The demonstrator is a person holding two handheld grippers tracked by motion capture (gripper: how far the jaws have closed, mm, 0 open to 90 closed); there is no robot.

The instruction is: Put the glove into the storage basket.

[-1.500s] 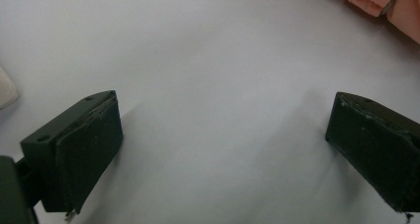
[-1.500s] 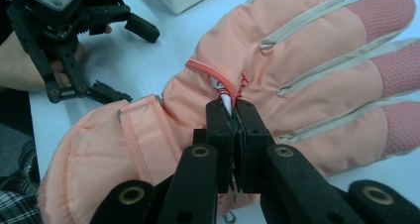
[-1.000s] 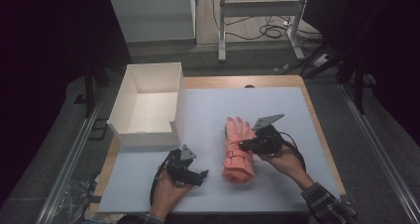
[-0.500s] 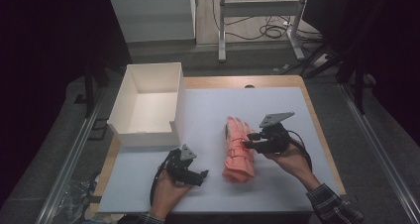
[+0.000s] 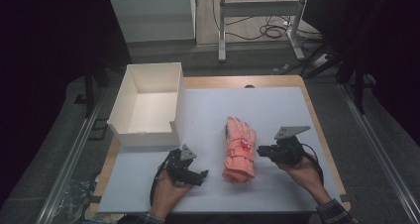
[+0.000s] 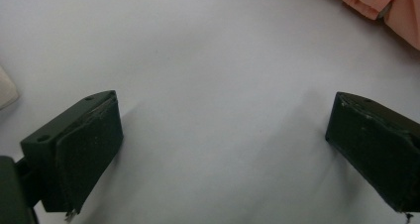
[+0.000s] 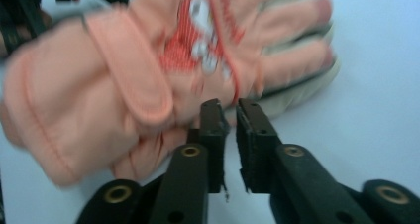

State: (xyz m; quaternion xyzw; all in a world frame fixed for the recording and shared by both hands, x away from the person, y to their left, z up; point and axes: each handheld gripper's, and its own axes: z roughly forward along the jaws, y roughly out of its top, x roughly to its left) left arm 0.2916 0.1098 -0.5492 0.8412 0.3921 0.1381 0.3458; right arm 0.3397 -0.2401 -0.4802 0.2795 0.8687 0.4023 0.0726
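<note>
High view: right gripper [image 5: 261, 151] beside glove [image 5: 239, 147]

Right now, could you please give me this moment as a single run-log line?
left gripper: open, resting on table | right gripper: jaws just closing, nothing between, beside pink glove | white box: empty

One pink glove [image 5: 239, 148], one white box [image 5: 147, 105] (open-topped), and two grippers, left [image 5: 198, 175] and right [image 5: 261, 151].

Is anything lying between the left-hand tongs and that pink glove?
No. In the high view, only bare white table cover separates the left tongs from the pink glove.
</note>
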